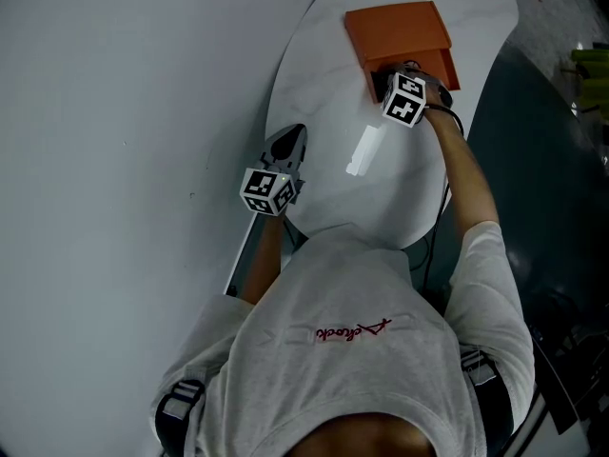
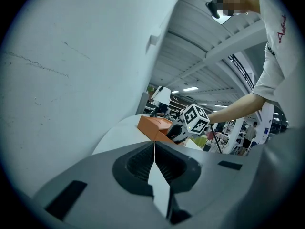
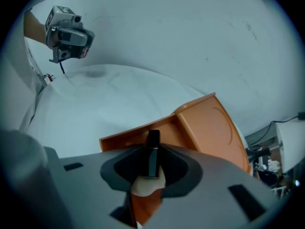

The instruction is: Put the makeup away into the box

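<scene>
- Counter [image 1: 324, 103]: white, rounded, set against a pale wall
- Box [image 1: 398, 25]: orange, lid open, at the counter's 1 o'clock edge
- Left gripper [image 1: 290, 141]: at the counter's 8 o'clock edge, well apart from the box; jaws pressed together with nothing between them
- Right gripper [image 3: 150, 162]: at the box's open 6 o'clock side, pointing steeply down; jaws pinching the makeup
- Makeup [image 3: 153, 142]: slim black tube, held lengthwise between the jaws, its tip over the box's interior
</scene>
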`<state>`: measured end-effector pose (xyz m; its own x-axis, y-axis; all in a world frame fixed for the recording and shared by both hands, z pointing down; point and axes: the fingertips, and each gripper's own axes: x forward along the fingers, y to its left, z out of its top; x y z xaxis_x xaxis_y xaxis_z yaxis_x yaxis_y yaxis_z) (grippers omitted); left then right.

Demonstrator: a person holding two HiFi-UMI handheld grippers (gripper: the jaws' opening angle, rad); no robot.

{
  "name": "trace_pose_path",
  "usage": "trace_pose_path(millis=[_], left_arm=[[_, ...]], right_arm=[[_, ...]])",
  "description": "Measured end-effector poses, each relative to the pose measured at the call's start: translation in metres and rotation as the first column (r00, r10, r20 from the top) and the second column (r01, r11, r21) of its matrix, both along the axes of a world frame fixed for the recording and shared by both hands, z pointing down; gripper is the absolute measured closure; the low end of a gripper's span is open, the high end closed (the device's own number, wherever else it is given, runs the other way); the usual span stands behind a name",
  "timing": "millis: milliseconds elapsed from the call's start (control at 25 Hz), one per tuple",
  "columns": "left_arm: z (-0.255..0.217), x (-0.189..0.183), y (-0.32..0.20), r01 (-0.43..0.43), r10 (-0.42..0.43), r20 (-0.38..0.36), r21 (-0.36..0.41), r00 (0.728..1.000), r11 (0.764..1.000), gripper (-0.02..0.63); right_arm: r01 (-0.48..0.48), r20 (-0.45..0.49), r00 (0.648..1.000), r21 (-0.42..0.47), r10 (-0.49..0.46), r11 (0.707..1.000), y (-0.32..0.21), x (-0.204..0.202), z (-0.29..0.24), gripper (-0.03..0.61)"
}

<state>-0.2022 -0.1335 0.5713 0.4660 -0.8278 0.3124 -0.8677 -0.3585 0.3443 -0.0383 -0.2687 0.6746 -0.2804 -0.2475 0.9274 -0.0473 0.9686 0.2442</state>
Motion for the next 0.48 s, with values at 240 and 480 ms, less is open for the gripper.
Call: trace_pose_path(millis=[240, 480], left_arm=[[0.004, -0.003, 0.002, 0.003, -0.004, -0.002, -0.009, 1.000, 1.000, 0.601], [0.000, 0.005, -0.001, -0.015, 0.015, 0.001, 0.005, 1.000, 1.000, 0.601]], right_arm=[[-0.036, 0.038, 0.999, 0.018, 0.035, 0.999, -0.005, -0.003, -0.003, 0.397], [-0.060, 0.104, 0.993, 0.017, 0.058, 0.998, -0.002, 0.006, -0.024, 0.360]])
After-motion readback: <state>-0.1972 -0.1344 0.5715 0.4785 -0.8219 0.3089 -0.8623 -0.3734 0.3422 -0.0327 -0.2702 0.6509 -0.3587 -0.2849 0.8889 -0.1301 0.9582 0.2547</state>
